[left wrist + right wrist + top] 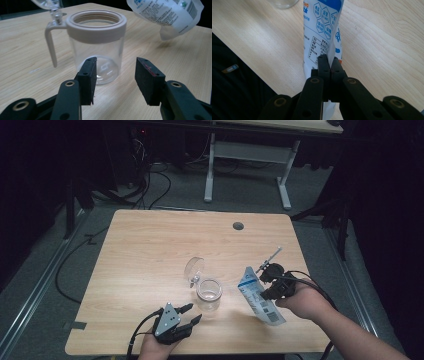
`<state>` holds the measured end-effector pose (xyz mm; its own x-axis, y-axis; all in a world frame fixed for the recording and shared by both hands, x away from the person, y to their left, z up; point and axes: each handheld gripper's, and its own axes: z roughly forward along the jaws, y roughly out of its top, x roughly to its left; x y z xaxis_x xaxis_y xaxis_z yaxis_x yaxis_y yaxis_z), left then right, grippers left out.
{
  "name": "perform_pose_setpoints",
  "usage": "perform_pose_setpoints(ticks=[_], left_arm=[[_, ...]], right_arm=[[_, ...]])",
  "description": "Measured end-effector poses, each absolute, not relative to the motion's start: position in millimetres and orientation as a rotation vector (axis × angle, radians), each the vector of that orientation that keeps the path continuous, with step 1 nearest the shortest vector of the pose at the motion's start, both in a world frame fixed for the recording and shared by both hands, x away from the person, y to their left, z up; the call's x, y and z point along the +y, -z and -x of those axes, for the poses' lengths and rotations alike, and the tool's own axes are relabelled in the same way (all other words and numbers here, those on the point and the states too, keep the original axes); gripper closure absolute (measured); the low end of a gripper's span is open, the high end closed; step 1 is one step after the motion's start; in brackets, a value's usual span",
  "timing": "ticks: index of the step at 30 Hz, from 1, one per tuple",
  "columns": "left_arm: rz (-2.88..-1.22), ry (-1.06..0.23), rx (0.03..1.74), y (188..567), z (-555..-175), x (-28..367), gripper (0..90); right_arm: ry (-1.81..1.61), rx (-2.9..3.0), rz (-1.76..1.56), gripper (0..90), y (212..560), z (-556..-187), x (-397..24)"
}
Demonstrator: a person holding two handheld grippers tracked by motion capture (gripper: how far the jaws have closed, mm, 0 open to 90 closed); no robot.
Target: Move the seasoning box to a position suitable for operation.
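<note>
Black left claw (115, 77) stood spread just short of the clear jar (96, 45) on the desk (150, 250); right of the jar, the right claw (329, 65) pinched a white pouch (322, 32).

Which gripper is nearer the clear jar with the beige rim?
Left. The left gripper sits just short of the jar, jaws open toward it. The right gripper is farther off, clamping a printed pouch.
</note>
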<state>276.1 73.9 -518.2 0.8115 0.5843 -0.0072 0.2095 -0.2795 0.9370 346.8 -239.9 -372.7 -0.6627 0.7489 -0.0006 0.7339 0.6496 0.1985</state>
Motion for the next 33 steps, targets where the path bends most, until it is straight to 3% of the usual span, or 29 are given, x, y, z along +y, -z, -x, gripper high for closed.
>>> perform_pose_setpoints(ticks=[33], left_arm=[[-1.847,-0.342,0.475,508,-273,18,45.9]], right_arm=[[-0.284,2.799,-1.174,90.0,357,-340,-203]])
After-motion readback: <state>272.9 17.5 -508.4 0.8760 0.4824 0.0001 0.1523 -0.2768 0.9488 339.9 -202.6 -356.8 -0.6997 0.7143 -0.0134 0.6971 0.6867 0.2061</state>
